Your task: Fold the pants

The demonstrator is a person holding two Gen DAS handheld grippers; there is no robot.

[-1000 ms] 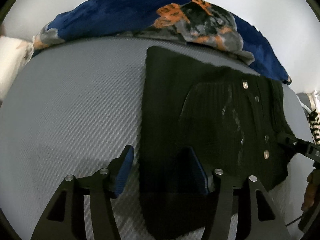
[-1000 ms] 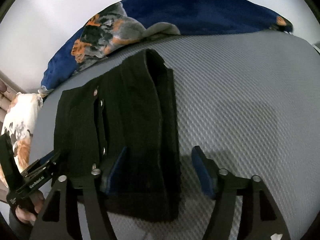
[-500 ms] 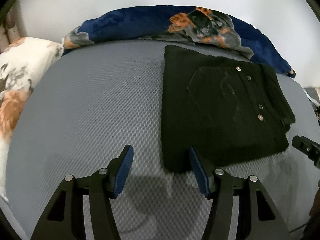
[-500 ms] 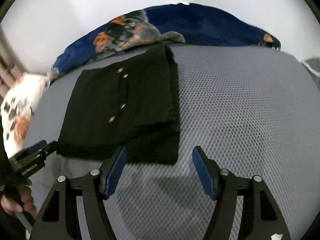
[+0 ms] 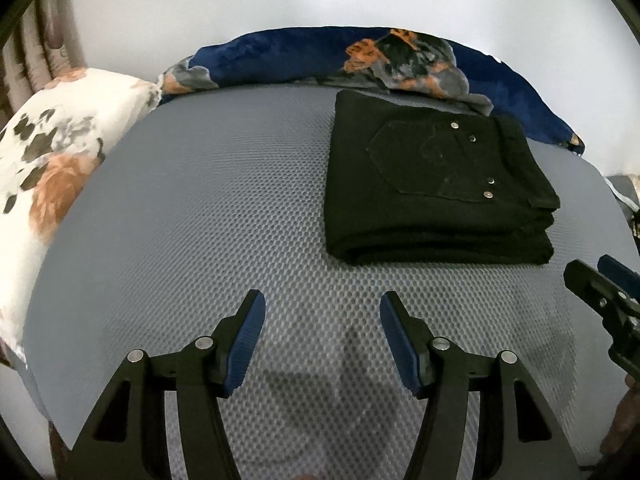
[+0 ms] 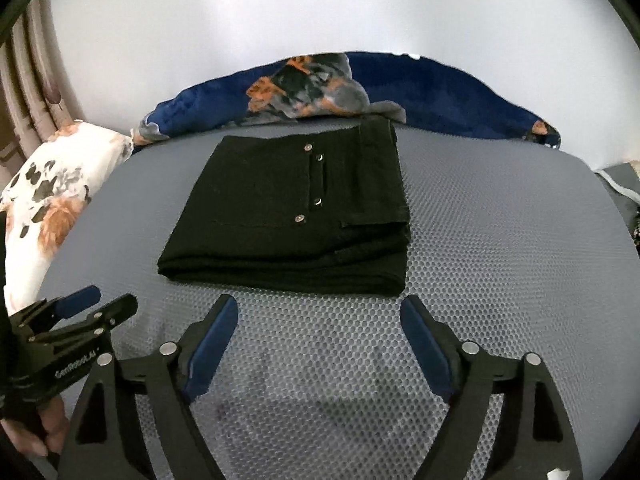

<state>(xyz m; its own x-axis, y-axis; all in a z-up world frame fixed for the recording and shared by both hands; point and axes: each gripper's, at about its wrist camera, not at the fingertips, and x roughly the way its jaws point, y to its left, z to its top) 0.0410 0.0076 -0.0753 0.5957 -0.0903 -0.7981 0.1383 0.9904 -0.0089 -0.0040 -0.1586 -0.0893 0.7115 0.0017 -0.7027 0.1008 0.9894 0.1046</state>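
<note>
Grey mesh bed (image 5: pixel 192 216), folded blk pants (image 5: pixel 436 196), blue blanket (image 5: pixel 280 56), floral pillow (image 5: pixel 52 160)

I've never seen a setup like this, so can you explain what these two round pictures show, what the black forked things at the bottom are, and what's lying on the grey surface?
Each forked thing is a handheld claw, worked by a person, with a camera looking out along its two fingers. One picture looks from the left claw, the other from the right claw. Both are open and hold nothing. On the grey bed lie black pants, folded into a neat stack. Behind them is a blue blanket, and to the left a floral pillow.
</note>
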